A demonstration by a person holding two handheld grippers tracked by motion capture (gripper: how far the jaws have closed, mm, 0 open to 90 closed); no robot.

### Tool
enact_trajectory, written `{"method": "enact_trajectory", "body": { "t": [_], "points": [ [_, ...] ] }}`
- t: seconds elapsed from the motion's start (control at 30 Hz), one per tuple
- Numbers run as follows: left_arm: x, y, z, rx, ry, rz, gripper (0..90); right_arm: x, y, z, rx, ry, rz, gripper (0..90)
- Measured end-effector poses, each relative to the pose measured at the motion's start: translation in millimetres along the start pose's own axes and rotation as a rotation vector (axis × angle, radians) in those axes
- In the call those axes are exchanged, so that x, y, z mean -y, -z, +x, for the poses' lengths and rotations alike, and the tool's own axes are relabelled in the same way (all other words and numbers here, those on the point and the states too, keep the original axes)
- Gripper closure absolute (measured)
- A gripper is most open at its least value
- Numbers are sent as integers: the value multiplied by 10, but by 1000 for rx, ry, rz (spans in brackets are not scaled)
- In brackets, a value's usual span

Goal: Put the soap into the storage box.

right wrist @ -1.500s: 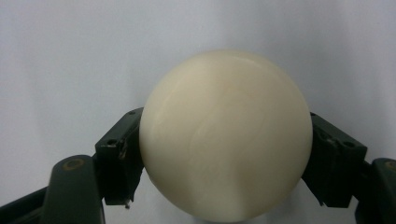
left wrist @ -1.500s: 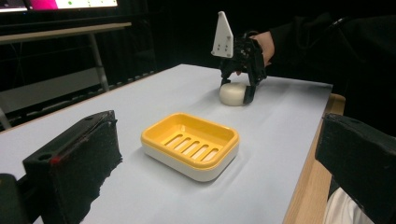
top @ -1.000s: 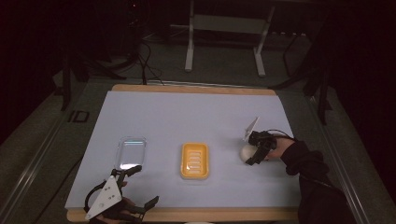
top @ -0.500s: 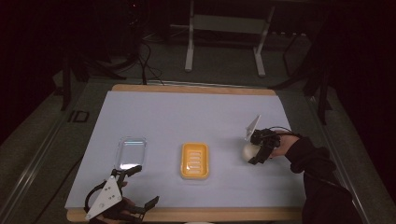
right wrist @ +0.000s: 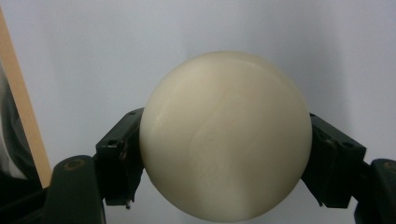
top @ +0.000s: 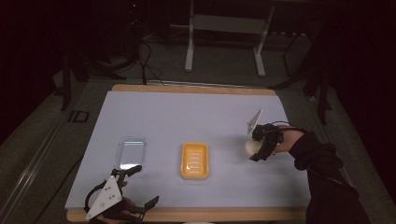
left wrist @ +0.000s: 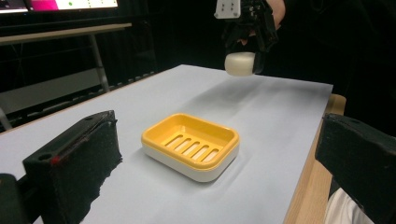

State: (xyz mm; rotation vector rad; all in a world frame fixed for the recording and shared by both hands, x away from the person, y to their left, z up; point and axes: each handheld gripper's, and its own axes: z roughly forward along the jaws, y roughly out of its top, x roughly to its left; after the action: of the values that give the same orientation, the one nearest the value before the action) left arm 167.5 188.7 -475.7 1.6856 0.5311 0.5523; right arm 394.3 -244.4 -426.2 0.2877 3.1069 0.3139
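A round cream bar of soap [right wrist: 226, 135] sits between the two black jaws of my right gripper [right wrist: 226, 161], which is shut on it. In the high view the soap [top: 252, 147] and right gripper [top: 257, 150] hang a little above the right side of the pale blue mat. The left gripper view has the soap [left wrist: 240, 64] raised beyond the yellow soap dish [left wrist: 191, 144]. The dish [top: 194, 161] lies empty at the middle of the mat. My left gripper [top: 142, 186] rests open at the front left edge, its fingers [left wrist: 74, 158] spread wide with nothing held.
A clear plastic tray [top: 130, 151] lies left of the dish. The mat covers a wooden board [top: 196, 88] whose edge shows at front and back. Dark floor, cables and a metal stand [top: 224, 28] lie beyond the table.
My right gripper has risen off the mat with the soap in it, drifting slightly right and away. The left gripper, dish and tray have stayed put.
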Motion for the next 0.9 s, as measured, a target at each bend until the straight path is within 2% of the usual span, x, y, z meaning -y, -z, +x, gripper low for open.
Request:
{"method": "enact_trajectory", "body": {
  "t": [0.23,0.33,0.63,0.9],
  "points": [
    [1,0,4,-3,2,-1,1,-77,166,53,-3,-6,5,249],
    [3,5,11,-7,8,-2,1,-108,229,85,26,-8,2,249],
    [0,2,0,-4,-1,0,1,-219,333,190,48,29,5,248],
    [-1,6,-3,-3,-2,-2,1,-459,389,295,56,79,-26,249]
  ]
}}
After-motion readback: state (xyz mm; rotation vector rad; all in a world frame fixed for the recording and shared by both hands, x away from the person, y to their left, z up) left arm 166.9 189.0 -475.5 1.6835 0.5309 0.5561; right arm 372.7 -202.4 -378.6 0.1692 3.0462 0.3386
